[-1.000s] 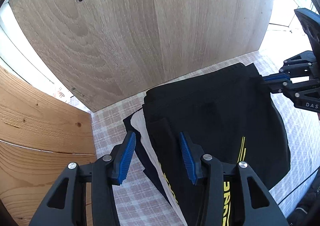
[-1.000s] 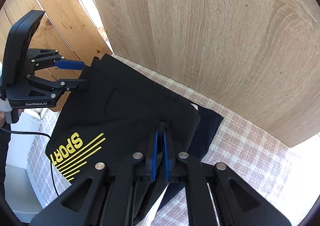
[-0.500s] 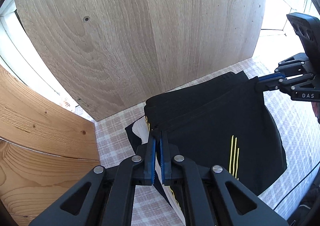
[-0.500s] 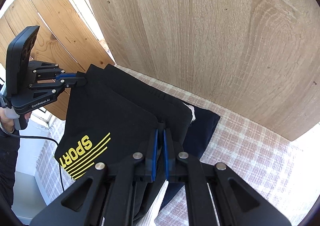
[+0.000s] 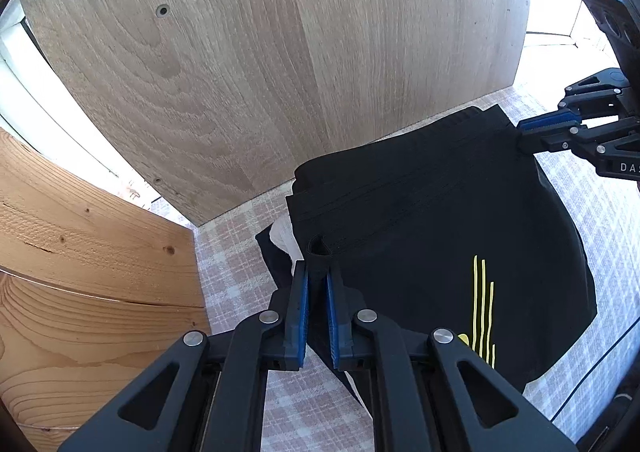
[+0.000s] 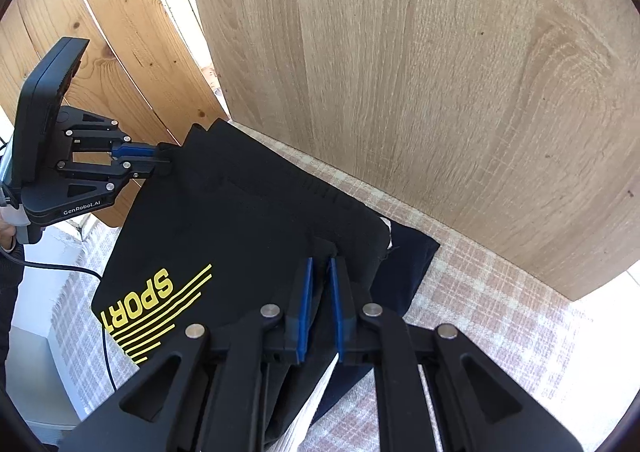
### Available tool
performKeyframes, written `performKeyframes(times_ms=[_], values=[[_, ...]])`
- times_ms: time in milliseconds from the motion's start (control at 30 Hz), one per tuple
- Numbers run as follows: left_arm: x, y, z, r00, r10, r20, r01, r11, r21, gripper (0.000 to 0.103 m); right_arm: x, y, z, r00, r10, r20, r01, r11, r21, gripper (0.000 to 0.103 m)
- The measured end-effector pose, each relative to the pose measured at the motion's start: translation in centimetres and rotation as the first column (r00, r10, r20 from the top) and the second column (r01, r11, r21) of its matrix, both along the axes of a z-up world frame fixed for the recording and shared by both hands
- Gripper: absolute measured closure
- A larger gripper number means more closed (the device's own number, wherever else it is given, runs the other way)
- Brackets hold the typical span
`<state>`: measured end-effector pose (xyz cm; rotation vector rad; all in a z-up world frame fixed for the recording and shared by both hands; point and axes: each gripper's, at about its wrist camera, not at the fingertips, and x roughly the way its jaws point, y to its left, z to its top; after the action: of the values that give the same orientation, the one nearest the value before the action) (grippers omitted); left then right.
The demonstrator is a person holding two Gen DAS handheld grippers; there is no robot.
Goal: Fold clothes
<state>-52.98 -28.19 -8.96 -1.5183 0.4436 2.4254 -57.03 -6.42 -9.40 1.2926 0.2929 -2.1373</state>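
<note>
Tongs opening, shorts between | "SPORT" legible right view only

The black garment covers most of the folded clothes beneath it, so their kind cannot be told. Its yellow lettering is cut short by a fold. The cable runs out of view.

"SPORT" on black garment | "GenRobot.AI" on left tool
</note>
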Motion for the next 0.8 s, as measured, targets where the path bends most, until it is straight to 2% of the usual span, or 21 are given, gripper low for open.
performKeyframes(times_ms=[67, 200, 333, 433, 600, 667, 800], values=[[0.1, 0.1, 0.1, 1.0, -0.006, -0.006, 0.006, 1.0, -0.003, 0.094, -0.3, -0.4, 0.0, 1.0, 0.001, -0.016, -0.001, 1.0, 0.027, 0.083], [0.3, 0.3, 0.6, 1.0, -0.022, -0.015, 0.022, 1.0, 0.001, 0.094, -1.1, -0.6, -0.6, 1.0, -0.011, 0.009, 0.011, 0.999, 0.035, 0.082], [0.1, 0.5, 0.5, 1.0, -0.03, -0.011, 0.029, 0.999, -0.019, 0.094, -2.0, -0.5, -1.7, 0.997, -0.016, 0.075, 0.016, 1.0, 0.008, 0.083], [0.2, 0.4, 0.7, 1.0, -0.024, -0.02, 0.024, 1.0, -0.014, 0.097, -2.3, 0.1, -1.9, 0.994, -0.023, 0.108, 0.028, 0.999, -0.046, 0.098], [0.1, -0.1, 2.7, 0.997, -0.007, -0.075, 0.01, 0.999, 0.033, 0.097, -1.5, 0.9, -0.4, 0.995, -0.022, 0.096, 0.035, 0.989, -0.144, 0.098], [-0.7, -0.3, 3.0, 0.997, 0.003, -0.08, 0.001, 0.999, 0.043, 0.097, -1.5, 1.1, 0.4, 0.997, -0.028, 0.066, 0.036, 0.991, -0.131, 0.098], [-2.8, -0.4, 2.4, 0.998, 0.017, -0.064, -0.015, 0.999, 0.043, 0.098, -3.2, 1.8, 0.2, 0.995, -0.047, 0.09, 0.058, 0.99, -0.125, 0.098]])
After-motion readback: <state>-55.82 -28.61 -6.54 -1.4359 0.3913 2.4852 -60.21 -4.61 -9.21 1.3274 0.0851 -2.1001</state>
